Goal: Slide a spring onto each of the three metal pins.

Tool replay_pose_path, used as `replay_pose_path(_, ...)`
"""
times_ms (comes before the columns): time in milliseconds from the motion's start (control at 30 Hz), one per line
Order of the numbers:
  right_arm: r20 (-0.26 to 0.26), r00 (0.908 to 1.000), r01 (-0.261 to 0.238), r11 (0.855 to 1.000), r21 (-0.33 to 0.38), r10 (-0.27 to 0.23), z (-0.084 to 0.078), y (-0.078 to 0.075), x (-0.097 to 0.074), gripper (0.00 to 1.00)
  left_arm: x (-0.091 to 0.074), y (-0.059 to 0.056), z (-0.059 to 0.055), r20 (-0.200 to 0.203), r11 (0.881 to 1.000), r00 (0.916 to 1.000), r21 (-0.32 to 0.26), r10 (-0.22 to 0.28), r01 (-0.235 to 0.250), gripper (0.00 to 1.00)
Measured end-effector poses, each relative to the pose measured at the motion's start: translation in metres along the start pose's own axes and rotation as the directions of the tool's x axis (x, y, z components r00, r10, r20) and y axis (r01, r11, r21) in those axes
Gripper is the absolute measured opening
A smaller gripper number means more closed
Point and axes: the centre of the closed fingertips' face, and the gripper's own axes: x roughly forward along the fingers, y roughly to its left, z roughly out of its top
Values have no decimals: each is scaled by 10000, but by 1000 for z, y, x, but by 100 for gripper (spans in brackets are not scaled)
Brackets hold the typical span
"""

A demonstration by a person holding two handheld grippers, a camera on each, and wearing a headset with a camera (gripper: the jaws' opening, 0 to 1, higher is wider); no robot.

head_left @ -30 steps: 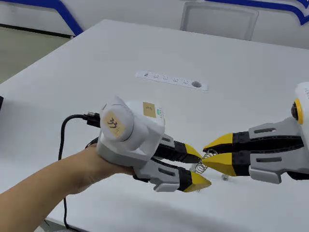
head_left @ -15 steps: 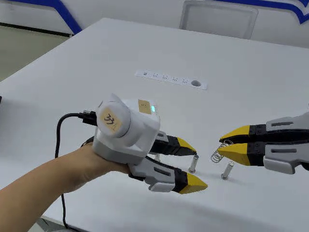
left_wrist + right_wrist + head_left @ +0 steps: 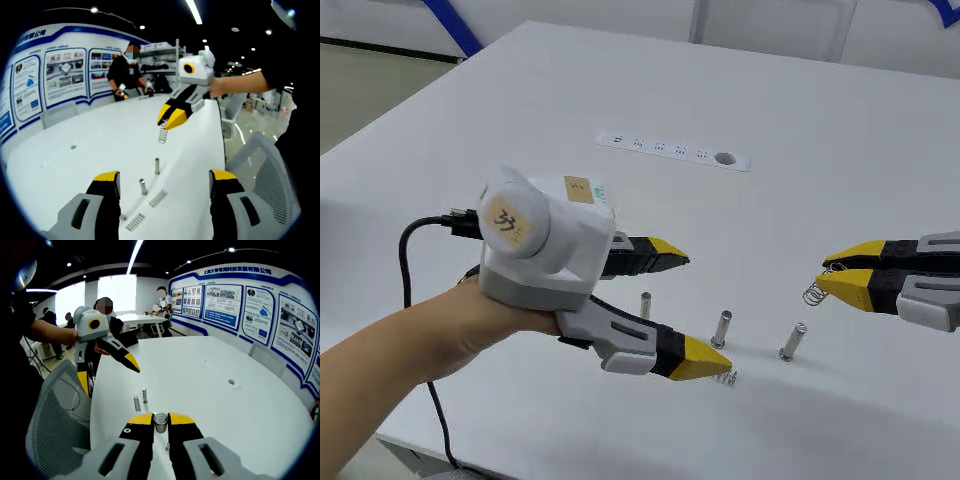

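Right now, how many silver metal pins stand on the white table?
3, upright in a row on the white table: leftmost silver metal pin, middle pin, rightmost pin. None seems hidden.

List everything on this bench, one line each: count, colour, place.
table: one, white, under everything.
metal pins: three, silver, upright in a row on the table.
springs on the table: two, silver, near the pins.
held spring: one, silver, in the right gripper.
socket strip: one, white, set in the table beyond the pins.
cable: one, black, behind the left gripper.
left gripper: one, grey with yellow tips, open, left of the pins.
right gripper: one, same colours, shut on the held spring, right of the pins.
hand: one, holding the left gripper.
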Motion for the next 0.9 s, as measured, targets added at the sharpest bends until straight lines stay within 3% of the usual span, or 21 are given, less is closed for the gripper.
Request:
replay_pose_path(167,-167,9996,209,9995,226,-206,-13,-9,6,11,-1,8,-5,-163,9998,9997,-84,189,-190,85)
replay_pose_path(367,-372,9984,459,9971,611,-437,-29,-17,15,11,-7,15,-10,-87,9984,9992,-420,378,-382,99)
replay_pose_path(733,-694,9961,620,9927,1035,-550,-47,-19,26,11,-16,20,-21,-343,9954,9966,-570,748,-766,100)
replay_pose_path(800,-741,9958,622,9926,1039,-547,-49,-19,28,11,-16,21,-20,-301,9948,9965,-640,777,-795,100)
replay_pose_path(900,-776,9955,634,9913,1151,-547,-51,-19,28,11,-17,20,-10,171,9934,9966,-837,806,-789,100)
